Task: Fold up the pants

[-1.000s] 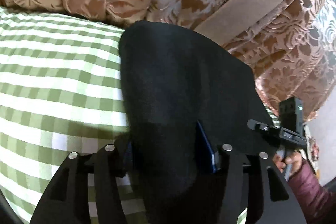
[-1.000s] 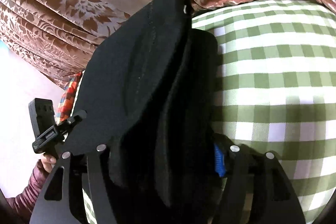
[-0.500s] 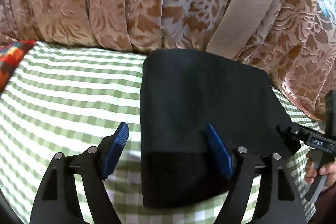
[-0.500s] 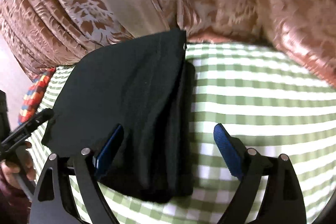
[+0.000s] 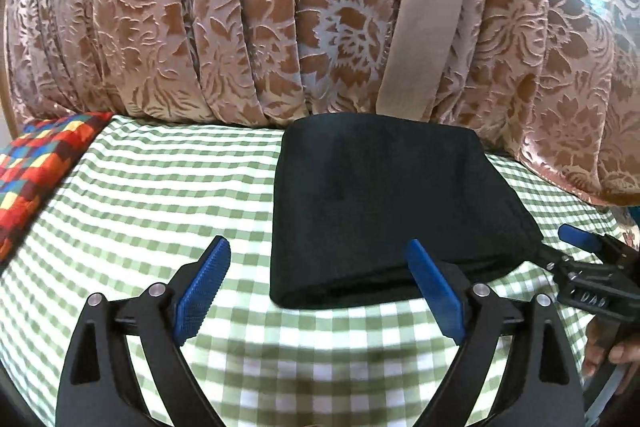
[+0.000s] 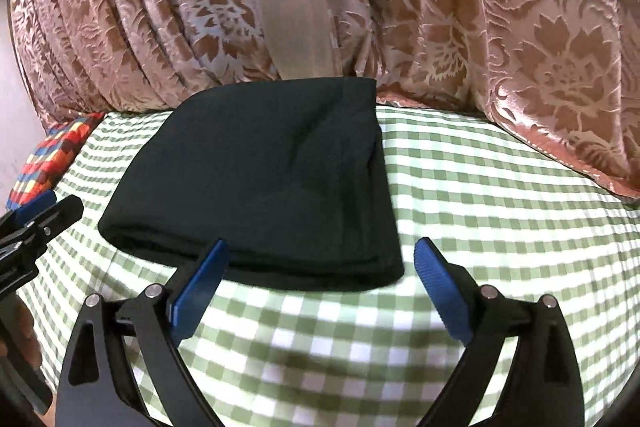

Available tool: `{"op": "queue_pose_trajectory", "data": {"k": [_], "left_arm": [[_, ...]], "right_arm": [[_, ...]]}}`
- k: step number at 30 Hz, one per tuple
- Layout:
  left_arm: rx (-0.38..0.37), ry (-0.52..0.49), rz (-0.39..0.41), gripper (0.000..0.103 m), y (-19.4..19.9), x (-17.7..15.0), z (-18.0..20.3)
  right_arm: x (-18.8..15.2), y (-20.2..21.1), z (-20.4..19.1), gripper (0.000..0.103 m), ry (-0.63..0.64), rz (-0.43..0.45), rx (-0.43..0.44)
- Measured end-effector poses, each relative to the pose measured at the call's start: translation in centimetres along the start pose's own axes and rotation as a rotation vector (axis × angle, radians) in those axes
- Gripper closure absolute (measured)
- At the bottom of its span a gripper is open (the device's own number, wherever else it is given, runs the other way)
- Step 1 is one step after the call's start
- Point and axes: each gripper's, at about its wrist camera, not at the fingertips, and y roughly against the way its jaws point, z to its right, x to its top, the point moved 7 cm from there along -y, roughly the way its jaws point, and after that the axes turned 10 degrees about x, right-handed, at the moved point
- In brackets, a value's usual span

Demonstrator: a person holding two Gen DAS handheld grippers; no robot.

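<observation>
The black pants (image 5: 384,203) (image 6: 264,187) lie folded into a flat rectangle on the green-and-white checked cloth (image 5: 160,195) (image 6: 500,195), their far edge against the curtain. My left gripper (image 5: 320,287) hangs above and in front of the fold's near left corner, its jaws still opening, nothing between the blue pads (image 5: 204,285). My right gripper (image 6: 320,291) hovers before the near right corner, jaws likewise opening and empty. Each gripper shows at the edge of the other's view: the right one (image 5: 584,267), the left one (image 6: 36,223).
A brown floral curtain (image 5: 280,15) (image 6: 480,7) with a plain beige band hangs right behind the pants. A multicoloured patchwork pillow (image 5: 36,163) (image 6: 52,151) lies at the far left of the bed. A hand (image 5: 612,351) holds the right gripper's handle.
Both grippers let go of the pants, opened wide and pulled back and up. The pants now lie flat on the cloth, away from the fingers.
</observation>
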Motion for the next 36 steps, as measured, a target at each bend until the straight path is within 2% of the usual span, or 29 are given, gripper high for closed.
{"op": "queue_pose_trajectory", "data": {"k": [5, 12, 17, 24, 36], "left_arm": [[0.026, -0.014, 0.017, 0.01, 1.9, -1.3, 0.2], [0.054, -0.008, 0.01, 0.004, 4.3, -4.3, 0.2], [0.079, 0.005, 0.028, 0.004, 6.1, -6.1, -0.1], [0.142, 0.011, 0.044, 0.004, 7.5, -7.3, -0.8], [0.167, -0.003, 0.081, 0.004, 8.9, -6.8, -0.5]], "right_arm": [[-1.9, 1.6, -1.2, 0.003, -0.028, 0.022, -0.031], [-4.3, 4.6, -1.6, 0.002, -0.055, 0.067, -0.115], [-6.0, 5.8, -2.0, 0.002, -0.031, 0.07, -0.157], [-7.3, 6.5, -2.9, 0.002, -0.022, 0.071, -0.155], [-7.4, 6.9, -3.8, 0.002, -0.012, 0.085, -0.134]]}}
